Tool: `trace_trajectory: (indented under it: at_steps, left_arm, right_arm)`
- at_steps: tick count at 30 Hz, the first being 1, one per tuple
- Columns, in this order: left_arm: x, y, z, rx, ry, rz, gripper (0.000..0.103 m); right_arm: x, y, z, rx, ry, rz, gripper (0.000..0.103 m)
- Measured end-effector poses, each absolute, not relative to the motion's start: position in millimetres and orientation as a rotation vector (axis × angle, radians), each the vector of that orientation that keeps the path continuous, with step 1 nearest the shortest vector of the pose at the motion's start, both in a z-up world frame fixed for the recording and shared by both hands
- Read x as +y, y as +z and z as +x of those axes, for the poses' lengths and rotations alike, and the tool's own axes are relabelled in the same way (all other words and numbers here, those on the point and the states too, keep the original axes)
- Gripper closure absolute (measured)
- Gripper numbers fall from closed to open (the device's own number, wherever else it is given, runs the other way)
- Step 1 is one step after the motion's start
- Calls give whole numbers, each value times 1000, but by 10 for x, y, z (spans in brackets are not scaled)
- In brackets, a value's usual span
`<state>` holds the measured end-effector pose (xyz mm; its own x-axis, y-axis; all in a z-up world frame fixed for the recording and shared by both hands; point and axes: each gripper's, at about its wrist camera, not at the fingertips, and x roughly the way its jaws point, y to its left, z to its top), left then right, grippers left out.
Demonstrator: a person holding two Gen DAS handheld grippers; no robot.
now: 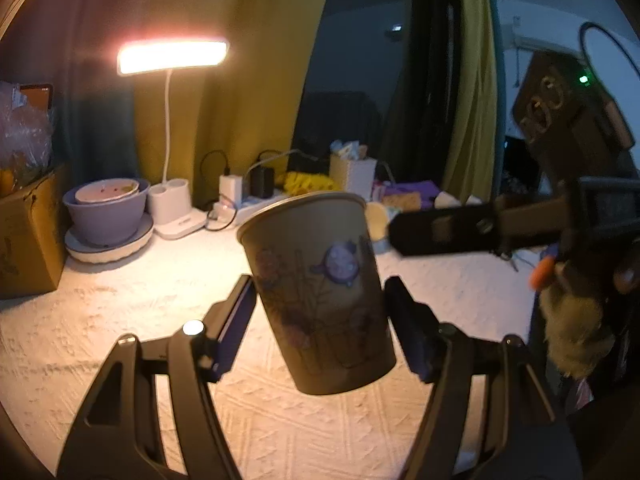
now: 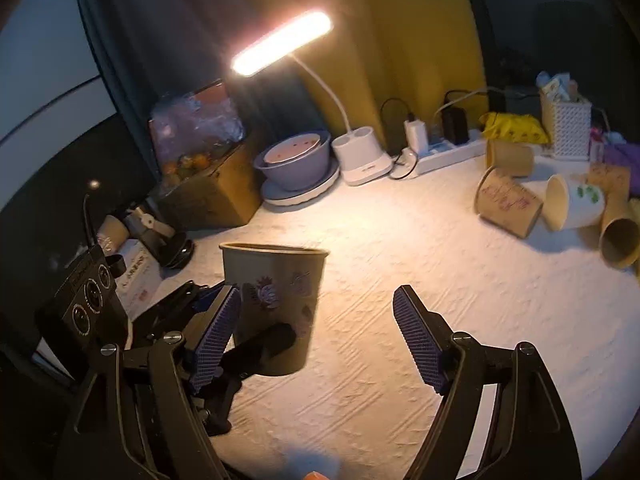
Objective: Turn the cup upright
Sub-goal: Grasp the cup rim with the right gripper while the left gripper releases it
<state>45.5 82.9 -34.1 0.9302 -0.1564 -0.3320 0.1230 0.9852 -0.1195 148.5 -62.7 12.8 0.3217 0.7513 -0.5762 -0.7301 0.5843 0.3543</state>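
A brown paper cup with purple drawings (image 1: 320, 296) is held mouth up, slightly tilted, just above the white cloth between the pads of my left gripper (image 1: 320, 304), which is shut on it. The cup also shows in the right wrist view (image 2: 276, 304), with the left gripper's fingers (image 2: 264, 346) around it. My right gripper (image 2: 318, 312) is open and empty, to the right of the cup; its left pad is close beside the cup. The right gripper shows in the left wrist view (image 1: 448, 232), beyond the cup's rim.
Several paper cups (image 2: 508, 202) lie on their sides at the far right. A lit desk lamp (image 2: 360, 156), a purple bowl on a plate (image 2: 296, 164), a power strip (image 2: 448, 152), a cardboard box (image 2: 208, 184) and a white basket (image 2: 566, 124) line the back edge.
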Motion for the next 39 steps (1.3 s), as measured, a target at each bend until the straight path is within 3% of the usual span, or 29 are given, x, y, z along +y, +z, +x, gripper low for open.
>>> trace_trajectory:
  at_steps: [23, 28, 34, 37, 39]
  left_arm:
    - [367, -428, 372, 279, -265, 74, 36]
    - [343, -424, 345, 269, -282, 83, 35]
    - [356, -428, 388, 292, -288, 78, 33]
    - [369, -420, 379, 304, -301, 55, 30]
    - [391, -425, 414, 312, -312, 40, 18]
  right_arm:
    - [-674, -22, 1557, 861, 1074, 108, 22]
    - [-672, -22, 1550, 857, 1078, 95, 31]
    - [-658, -34, 1545, 857, 1078, 89, 34]
    - [-653, -45, 1551, 854, 1071, 82, 34]
    - [-658, -50, 1571, 855, 1067, 88, 34]
